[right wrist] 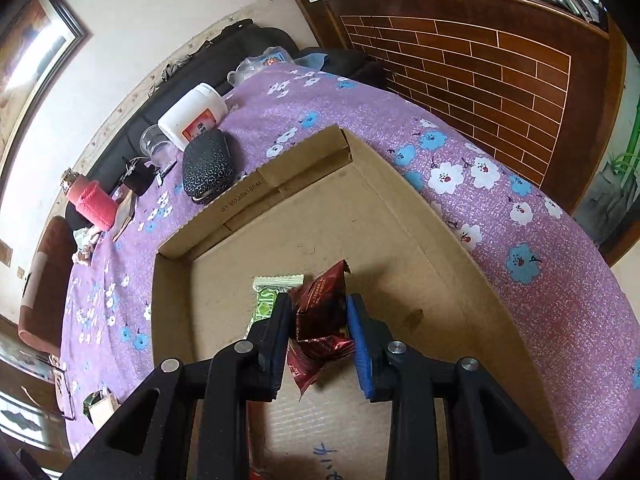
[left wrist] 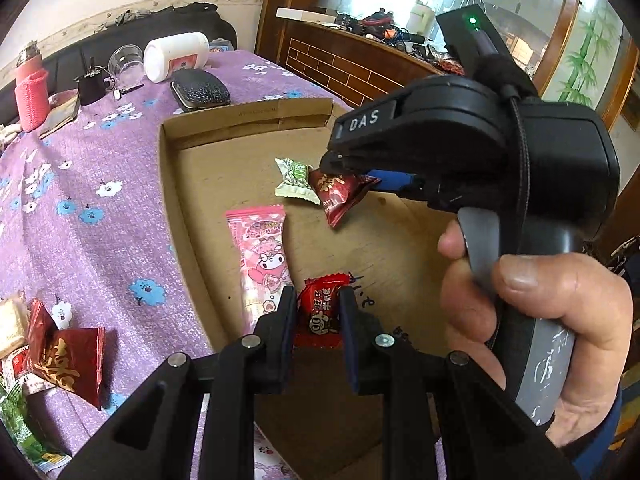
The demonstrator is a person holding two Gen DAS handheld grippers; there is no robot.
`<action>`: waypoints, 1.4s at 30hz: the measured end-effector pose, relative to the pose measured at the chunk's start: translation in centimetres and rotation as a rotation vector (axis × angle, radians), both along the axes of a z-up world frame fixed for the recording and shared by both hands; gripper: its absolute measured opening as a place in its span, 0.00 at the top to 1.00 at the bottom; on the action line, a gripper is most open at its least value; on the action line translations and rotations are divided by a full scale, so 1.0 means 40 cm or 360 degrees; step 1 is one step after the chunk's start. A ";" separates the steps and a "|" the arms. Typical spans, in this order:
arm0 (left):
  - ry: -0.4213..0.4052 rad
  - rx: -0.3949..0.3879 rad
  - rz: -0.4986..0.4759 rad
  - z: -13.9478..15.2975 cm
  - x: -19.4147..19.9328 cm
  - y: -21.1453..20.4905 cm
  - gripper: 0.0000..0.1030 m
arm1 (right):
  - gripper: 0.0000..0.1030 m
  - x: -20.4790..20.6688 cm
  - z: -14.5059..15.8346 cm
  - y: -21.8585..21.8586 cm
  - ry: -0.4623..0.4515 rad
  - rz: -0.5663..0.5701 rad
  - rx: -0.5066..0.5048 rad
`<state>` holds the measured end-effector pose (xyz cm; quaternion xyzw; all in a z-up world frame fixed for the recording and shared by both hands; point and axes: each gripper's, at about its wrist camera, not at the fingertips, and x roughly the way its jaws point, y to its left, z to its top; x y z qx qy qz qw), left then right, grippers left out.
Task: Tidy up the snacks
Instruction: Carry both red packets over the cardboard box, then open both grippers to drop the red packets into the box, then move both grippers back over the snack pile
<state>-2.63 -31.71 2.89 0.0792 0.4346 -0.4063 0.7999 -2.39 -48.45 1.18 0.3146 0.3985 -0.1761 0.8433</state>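
Observation:
A shallow cardboard box (left wrist: 176, 184) lies on the purple flowered cloth. My left gripper (left wrist: 318, 308) is shut on a small red candy (left wrist: 320, 300), low over the box floor beside a long pink snack bar (left wrist: 262, 256). In the left wrist view my right gripper (left wrist: 340, 176), held by a hand (left wrist: 560, 320), is shut on a dark red snack packet (left wrist: 340, 196) next to a green-and-white candy (left wrist: 296, 180). The right wrist view shows the same right gripper (right wrist: 318, 316) pinching the dark red packet (right wrist: 320, 308) over the box (right wrist: 440, 208), with the green candy (right wrist: 268, 300) to its left.
More snacks (left wrist: 64, 356) lie loose on the cloth at lower left, outside the box. Beyond the box stand a black case (left wrist: 200, 88), a white jar (left wrist: 176, 56) on its side, a clear cup (left wrist: 126, 64) and a pink-sleeved bottle (left wrist: 30, 92). A wooden cabinet (right wrist: 480, 68) rises behind.

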 end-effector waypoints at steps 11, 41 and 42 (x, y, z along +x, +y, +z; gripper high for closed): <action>0.0023 -0.0020 0.0015 -0.004 0.008 0.006 0.80 | 0.70 -0.001 -0.002 0.000 0.0006 -0.0012 0.0021; -0.0106 -0.0053 0.0316 0.084 0.063 0.081 0.58 | 0.67 -0.017 0.103 0.112 -0.0234 0.0102 -0.0347; -0.0108 -0.0034 0.0339 0.091 0.068 0.088 0.58 | 0.67 -0.016 0.104 0.117 -0.0238 0.0113 -0.0354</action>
